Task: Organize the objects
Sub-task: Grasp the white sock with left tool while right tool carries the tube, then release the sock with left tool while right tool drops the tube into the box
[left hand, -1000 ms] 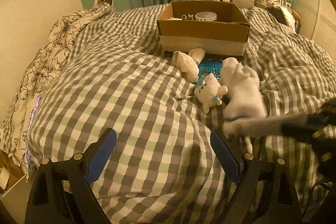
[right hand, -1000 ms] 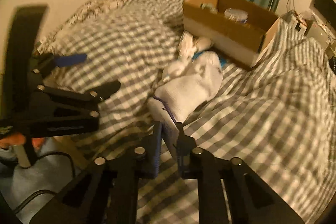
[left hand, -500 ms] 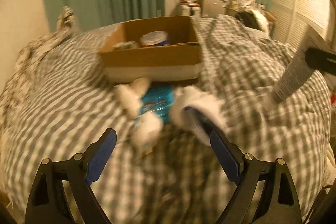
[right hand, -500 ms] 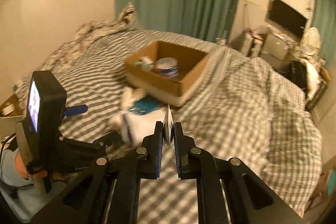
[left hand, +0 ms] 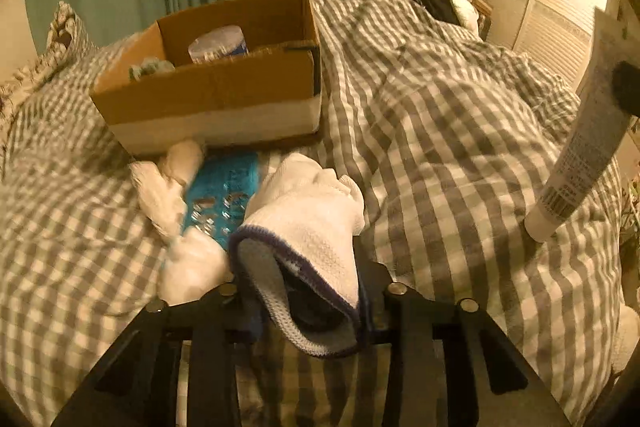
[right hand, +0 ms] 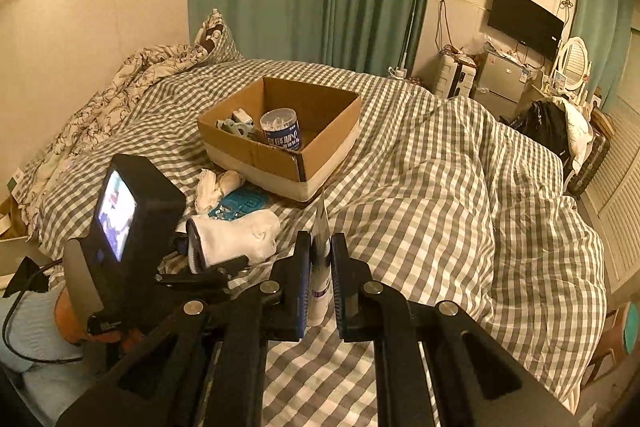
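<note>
— Left wrist view: what has the left gripper [left hand: 304, 303] got?
— It tilts down over the checked duvet [left hand: 460, 155], its jaws closing on the cuff of a white sock [left hand: 308, 227] before the cardboard box [left hand: 208, 99].
— And the right gripper [right hand: 320, 283]?
— Angled down, clamped tight on a white tube [right hand: 319, 267], off the bed.

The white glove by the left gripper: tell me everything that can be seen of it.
The white glove is knitted, cotton-looking, with a dark blue band around its open cuff. It lies on the checked bed cover, fingers bunched toward the cardboard box, cuff gaping toward the camera. The left gripper is closing with the cuff between its jaws. Its left edge lies against a blue packet and a small white plush toy. In the right wrist view it looks limp.
</note>
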`<state>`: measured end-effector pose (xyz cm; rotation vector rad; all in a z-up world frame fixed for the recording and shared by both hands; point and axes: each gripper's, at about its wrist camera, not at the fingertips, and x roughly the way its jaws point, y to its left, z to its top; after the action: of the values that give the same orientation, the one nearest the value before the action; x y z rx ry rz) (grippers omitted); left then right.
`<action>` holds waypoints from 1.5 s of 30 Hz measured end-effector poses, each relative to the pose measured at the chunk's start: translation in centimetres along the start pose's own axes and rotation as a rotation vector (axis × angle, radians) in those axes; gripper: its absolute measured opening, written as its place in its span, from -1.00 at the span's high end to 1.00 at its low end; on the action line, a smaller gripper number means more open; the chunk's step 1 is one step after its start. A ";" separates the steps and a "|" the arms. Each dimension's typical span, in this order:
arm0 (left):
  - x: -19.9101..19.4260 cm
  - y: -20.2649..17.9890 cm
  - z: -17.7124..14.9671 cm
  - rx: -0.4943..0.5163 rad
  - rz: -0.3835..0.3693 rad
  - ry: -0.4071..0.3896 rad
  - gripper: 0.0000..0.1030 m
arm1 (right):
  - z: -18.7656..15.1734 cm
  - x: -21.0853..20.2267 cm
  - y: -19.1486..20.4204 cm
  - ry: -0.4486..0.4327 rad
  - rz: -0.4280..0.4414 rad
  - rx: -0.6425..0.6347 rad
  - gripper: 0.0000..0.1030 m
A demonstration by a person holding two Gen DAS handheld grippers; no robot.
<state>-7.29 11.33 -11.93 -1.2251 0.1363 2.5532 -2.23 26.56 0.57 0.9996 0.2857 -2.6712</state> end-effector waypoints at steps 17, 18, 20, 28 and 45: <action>-7.7 7.7 12.2 -0.074 0.106 -0.244 0.40 | 12.5 0.3 0.9 -0.176 0.036 -0.054 0.82; -7.5 8.1 12.7 -0.076 0.109 -0.246 0.40 | 13.5 1.2 0.9 -0.177 0.042 -0.052 0.82; -6.6 9.1 14.0 -0.082 0.116 -0.245 0.40 | 15.2 3.3 1.2 -0.162 0.052 -0.058 0.82; 0.7 12.4 16.9 -0.107 0.107 -0.172 0.40 | 17.1 12.8 2.1 -0.027 0.109 -0.071 0.82; 3.5 14.0 17.6 -0.105 0.167 -0.198 -0.69 | 18.4 17.9 1.5 0.014 0.073 -0.024 0.14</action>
<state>-26.83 2.61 -4.17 -1.0263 0.0641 2.8422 -25.97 16.74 2.15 1.0023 0.2786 -2.5904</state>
